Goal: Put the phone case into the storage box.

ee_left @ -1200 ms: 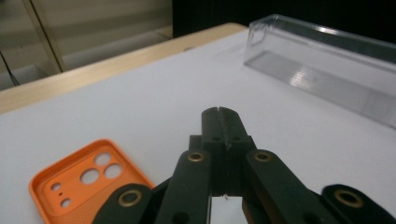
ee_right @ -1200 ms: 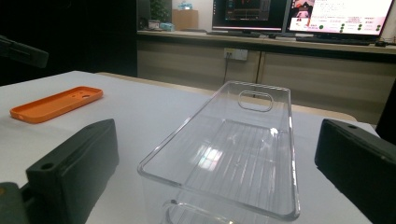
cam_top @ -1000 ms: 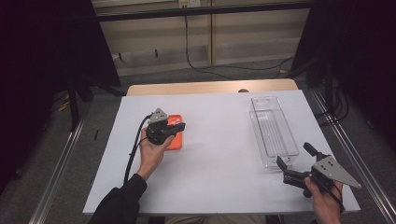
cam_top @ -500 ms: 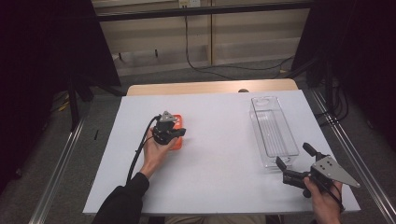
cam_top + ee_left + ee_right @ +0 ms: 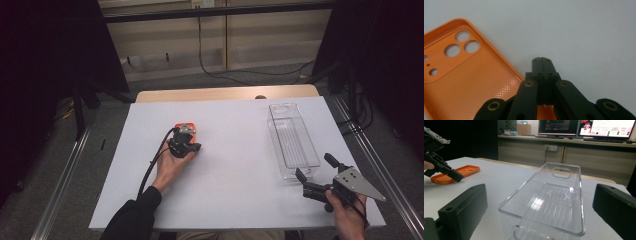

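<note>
An orange phone case lies inside up on the white table, left of centre. My left gripper sits over its near right part. In the left gripper view the left gripper is shut with nothing in it, its tips over bare table just past the edge of the case. A clear plastic bin stands at the right. My right gripper is open at the bin's near end. In the right gripper view the bin lies between the wide-apart jaws.
From the right gripper view the left gripper and the orange case show far off at the left. A wooden strip runs along the table's far edge. Metal rails flank both sides. Monitors glow at the back.
My left gripper has shifted a little to the right over the case and turned, so less orange shows. The right gripper and the bin have stayed put.
</note>
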The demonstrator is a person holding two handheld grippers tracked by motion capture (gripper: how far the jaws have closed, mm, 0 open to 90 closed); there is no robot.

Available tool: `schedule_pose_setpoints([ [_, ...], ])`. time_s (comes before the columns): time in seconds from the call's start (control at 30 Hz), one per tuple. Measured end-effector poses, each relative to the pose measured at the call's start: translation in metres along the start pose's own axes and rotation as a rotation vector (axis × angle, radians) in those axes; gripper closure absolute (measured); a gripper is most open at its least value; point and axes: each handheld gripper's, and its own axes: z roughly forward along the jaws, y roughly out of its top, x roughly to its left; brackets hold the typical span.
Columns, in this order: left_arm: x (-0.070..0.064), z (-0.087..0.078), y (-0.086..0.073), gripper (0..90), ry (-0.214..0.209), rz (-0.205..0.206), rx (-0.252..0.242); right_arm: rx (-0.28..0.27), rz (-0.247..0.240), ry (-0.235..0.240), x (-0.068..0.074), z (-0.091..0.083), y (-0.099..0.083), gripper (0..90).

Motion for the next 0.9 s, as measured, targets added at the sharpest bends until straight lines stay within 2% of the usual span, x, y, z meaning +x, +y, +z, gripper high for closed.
schedule_pose_setpoints([
  [0.1,-0.0018,0.0006,0.0001,90.0,0.015,0.008,0.006,0.002,-0.001,0.002,0.0000,-0.0006,0.0002,0.0],
  [0.17,0.0000,0.0000,-0.0004,90.0,0.000,-0.005,0.009,0.000,0.001,0.006,-0.0003,-0.0008,0.0003,0.0],
  [0.3,0.0005,-0.0006,-0.0017,90.0,0.004,-0.013,0.004,0.000,0.002,0.003,-0.0004,-0.0009,0.0001,0.0],
  [0.37,0.0005,-0.0011,-0.0018,90.0,0.006,-0.001,0.010,0.002,0.003,0.005,-0.0003,-0.0009,0.0000,0.0],
  [0.57,0.0023,-0.0018,-0.0028,90.0,-0.009,-0.018,0.010,0.002,0.003,0.005,-0.0002,-0.0010,0.0002,0.0],
  [0.9,0.0049,-0.0054,-0.0059,90.0,-0.011,-0.015,0.015,-0.001,0.003,0.007,-0.0003,-0.0014,0.0001,0.0],
])
